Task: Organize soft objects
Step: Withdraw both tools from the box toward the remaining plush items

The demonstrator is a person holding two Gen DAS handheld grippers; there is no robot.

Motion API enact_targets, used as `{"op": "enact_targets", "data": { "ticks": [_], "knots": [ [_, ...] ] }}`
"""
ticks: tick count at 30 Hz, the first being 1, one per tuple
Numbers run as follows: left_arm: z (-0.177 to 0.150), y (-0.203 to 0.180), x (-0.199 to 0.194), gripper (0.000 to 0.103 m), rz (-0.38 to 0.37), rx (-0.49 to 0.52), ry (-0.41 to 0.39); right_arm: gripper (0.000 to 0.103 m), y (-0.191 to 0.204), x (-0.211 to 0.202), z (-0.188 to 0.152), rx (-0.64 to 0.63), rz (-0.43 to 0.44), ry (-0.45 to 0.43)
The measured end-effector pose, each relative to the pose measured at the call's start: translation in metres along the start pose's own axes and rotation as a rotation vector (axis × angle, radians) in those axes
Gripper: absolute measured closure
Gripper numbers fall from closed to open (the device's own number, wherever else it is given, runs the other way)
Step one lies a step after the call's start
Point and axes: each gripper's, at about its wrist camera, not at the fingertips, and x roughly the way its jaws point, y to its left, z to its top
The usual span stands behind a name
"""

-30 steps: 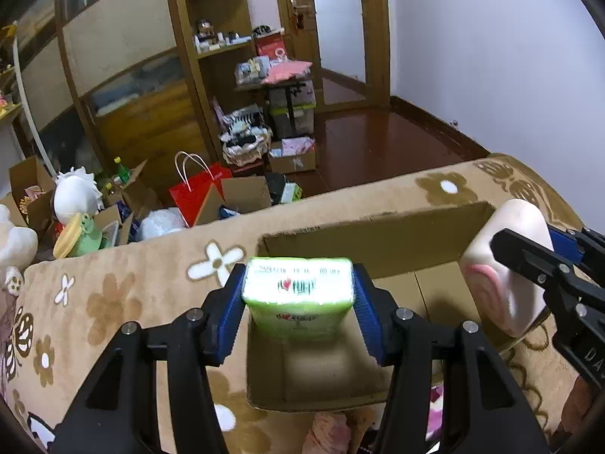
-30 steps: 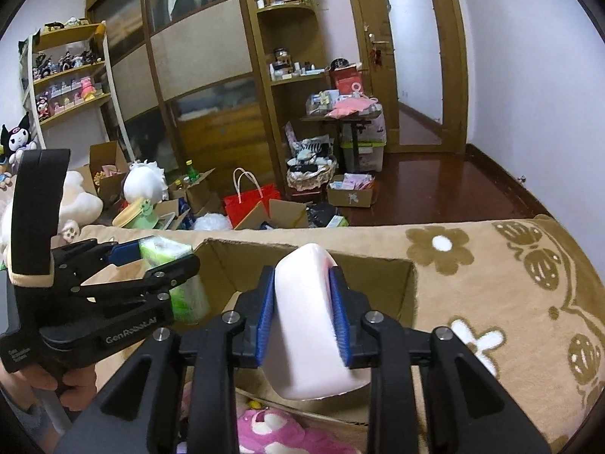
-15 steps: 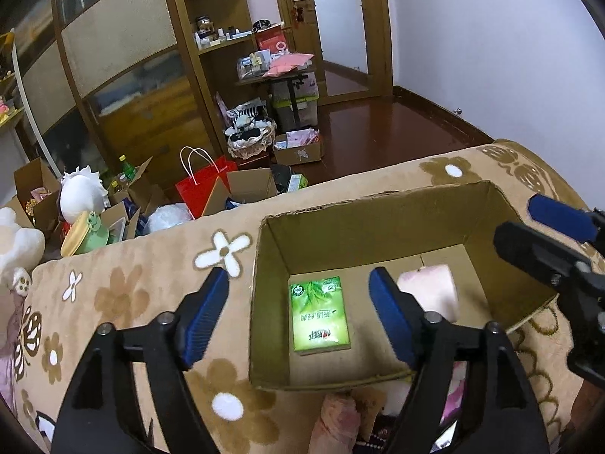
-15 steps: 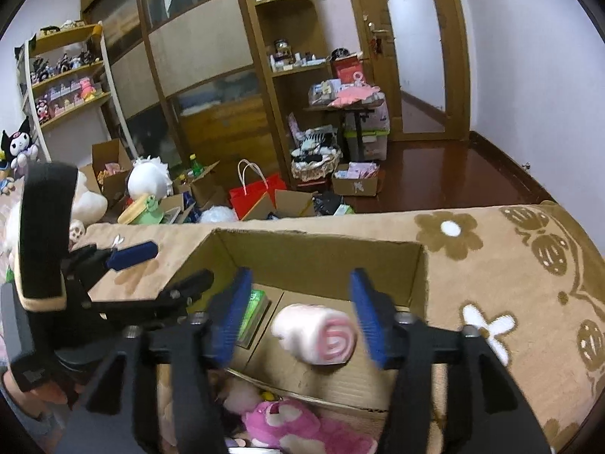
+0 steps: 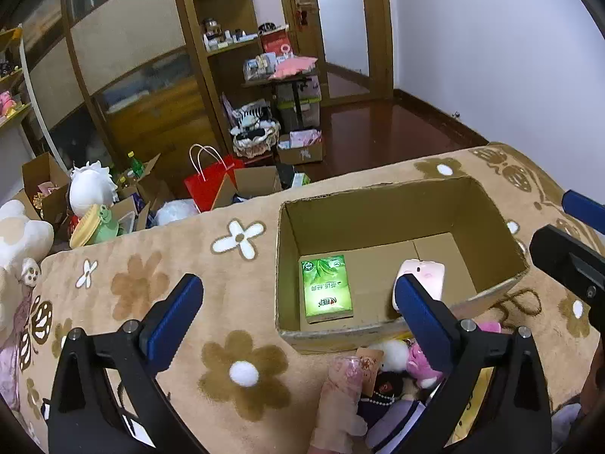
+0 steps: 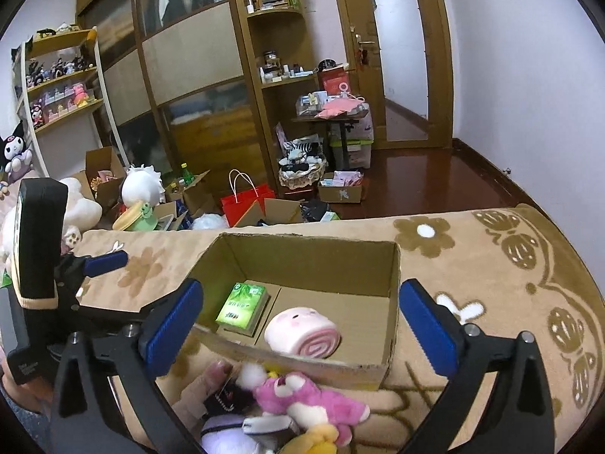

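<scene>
Two soft things lie inside one big cardboard box (image 6: 393,283) on a brown blanket with flowers (image 5: 159,280). The green tissue pack (image 5: 327,288) lies flat on the box floor, its long side running from the near wall toward the far wall. The pink roll toy (image 6: 302,332) lies on its side next to it, its swirl end facing the near right corner.

Both sit below and ahead of the jaws, touching neither. The left gripper (image 5: 298,317) has just been opening and its jaws stand wide apart with nothing between them. The right gripper (image 6: 300,327) has just been opening too, wide and empty. Small plush toys (image 6: 302,397) lie in a heap just outside the box's near wall.
</scene>
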Motion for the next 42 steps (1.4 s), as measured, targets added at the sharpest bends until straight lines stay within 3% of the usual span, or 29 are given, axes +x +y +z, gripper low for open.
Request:
{"op": "enact_targets", "data": {
  "ticks": [22, 34, 42],
  "knots": [
    [-0.032, 0.010, -0.037, 0.002, -0.003, 0.017, 0.104, 0.000, -0.015, -0.055, -0.044, 0.098, -0.033, 0.083],
    [-0.045, 0.003, -0.006, 0.002, -0.010, 0.038, 0.220, 0.000, -0.019, -0.039, -0.064, 0.143, -0.053, 0.168],
    [-0.057, 0.002, 0.024, 0.002, 0.008, 0.043, 0.324, 0.000, -0.026, -0.012, -0.082, 0.179, -0.064, 0.273]
  ]
}}
